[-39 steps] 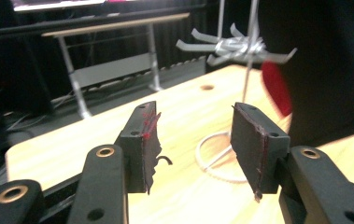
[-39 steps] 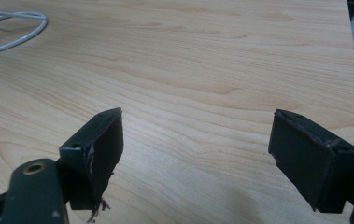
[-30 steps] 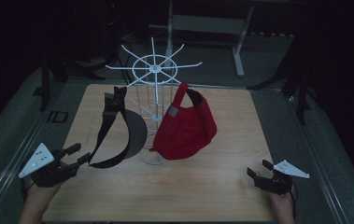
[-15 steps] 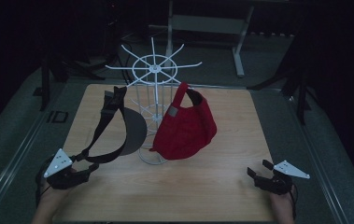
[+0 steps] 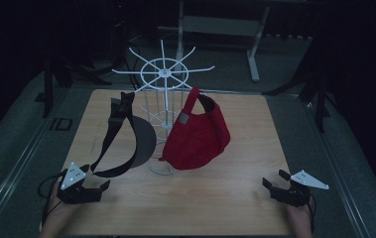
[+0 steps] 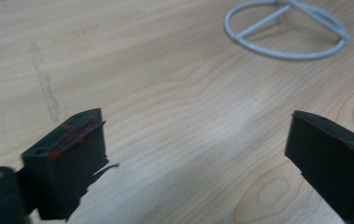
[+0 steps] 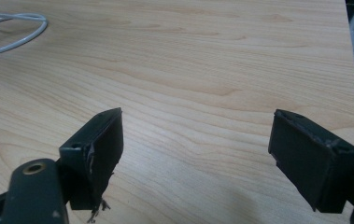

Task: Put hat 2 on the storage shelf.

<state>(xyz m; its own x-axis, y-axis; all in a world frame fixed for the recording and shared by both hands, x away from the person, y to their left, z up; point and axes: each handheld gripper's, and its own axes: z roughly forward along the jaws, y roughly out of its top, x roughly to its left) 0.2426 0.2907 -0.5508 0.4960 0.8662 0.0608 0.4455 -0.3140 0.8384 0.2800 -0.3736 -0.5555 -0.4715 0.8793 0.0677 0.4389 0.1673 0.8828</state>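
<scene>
— Wooden table, light brown, with a white wire rack standing in the middle. That is what I see from up high. Where is the black one?

— I see the black visor hanging on the left side of the rack. Its brim hangs low, just above the table top, and its strap goes up to one of the rack's arms. A red cap hangs on the right side of the rack, right beside the visor.

— And my left gripper?

— It sits low at the near left corner of the table, just below the visor's brim and a little apart from it. Its jaws have just been opening, and now they stand wide apart. Nothing is between them. In the left gripper view I see bare wood between the two black jaws, and the rack's round white base ring farther off.

— What about my right gripper?

— It is at the near right corner, well apart from the rack and the red cap. Its jaws are spread wide too, and they hold nothing. In the right gripper view I see plain wood between them, with a bit of the base ring at the top left edge.

— So both let go?

— Yes, both are loose and hold nothing.
</scene>
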